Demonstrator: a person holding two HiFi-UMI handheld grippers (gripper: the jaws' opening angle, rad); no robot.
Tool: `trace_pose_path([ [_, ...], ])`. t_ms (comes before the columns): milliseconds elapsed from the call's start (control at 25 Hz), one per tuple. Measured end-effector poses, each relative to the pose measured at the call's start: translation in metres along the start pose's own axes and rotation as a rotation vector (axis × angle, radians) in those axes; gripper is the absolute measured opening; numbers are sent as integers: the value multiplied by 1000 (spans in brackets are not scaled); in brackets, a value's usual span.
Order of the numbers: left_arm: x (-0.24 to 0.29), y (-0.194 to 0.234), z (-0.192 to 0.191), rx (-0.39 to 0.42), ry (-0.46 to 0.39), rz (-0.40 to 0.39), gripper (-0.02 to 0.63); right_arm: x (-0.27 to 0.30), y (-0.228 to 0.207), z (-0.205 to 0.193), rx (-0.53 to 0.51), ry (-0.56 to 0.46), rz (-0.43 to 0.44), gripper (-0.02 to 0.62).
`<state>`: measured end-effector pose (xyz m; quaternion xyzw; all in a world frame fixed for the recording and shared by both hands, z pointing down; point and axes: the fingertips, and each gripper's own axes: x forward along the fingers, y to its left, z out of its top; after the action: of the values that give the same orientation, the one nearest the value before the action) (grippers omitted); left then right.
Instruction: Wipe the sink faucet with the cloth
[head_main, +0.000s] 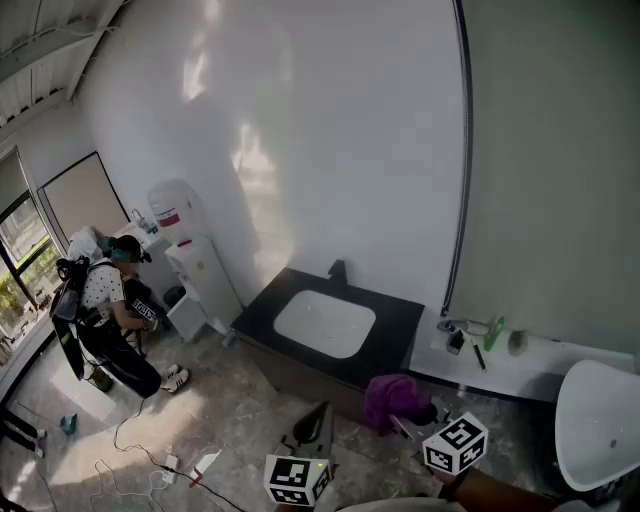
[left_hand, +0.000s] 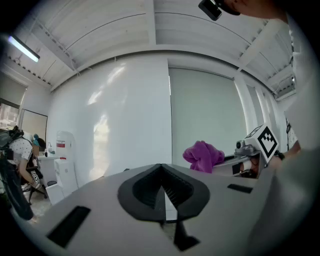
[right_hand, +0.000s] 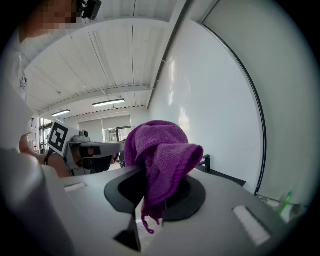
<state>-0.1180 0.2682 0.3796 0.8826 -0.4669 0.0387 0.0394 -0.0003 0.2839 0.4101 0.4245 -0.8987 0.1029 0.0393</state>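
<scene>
**Cloth in the right claw, faucet not yet touched**

The purple cloth (right_hand: 160, 155) is bunched up and pinched in the right claw (right_hand: 152, 197), held in the air at the near right edge of the black tabletop (head_main: 400, 335). The left claw (left_hand: 162, 186) hangs just left of it, its jaws pressed together on nothing. The black faucet (head_main: 338, 270) stands at the far edge of the tabletop, behind the white sink (head_main: 325, 325), well apart from the cloth.

To my eye the job now is the reach: carry the cloth over the sink to the faucet. It should lead with the loose folds rather than the hard jaws, so fabric meets the faucet first. A firm pinch matters, since the cloth droops to 1 side and could slip out on the rub. Wiping from the top down and round both sides looks the thorough way.

Counted: 2 claws, 1 cloth, 1 faucet, 1 sink, 1 tabletop. At the far left, 1 other person (head_main: 105, 305) bends beside 1 water dispenser (head_main: 190, 255).
</scene>
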Motion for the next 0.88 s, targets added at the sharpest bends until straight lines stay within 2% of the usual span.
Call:
trace_pose_path([
  [560,10,17,2,-24,-4,-6,6,16,-2,4,-15,12,-13,67],
  [880,9,58,-1,-39,-6,-37,6,52,8,4,3,-9,-65,69],
])
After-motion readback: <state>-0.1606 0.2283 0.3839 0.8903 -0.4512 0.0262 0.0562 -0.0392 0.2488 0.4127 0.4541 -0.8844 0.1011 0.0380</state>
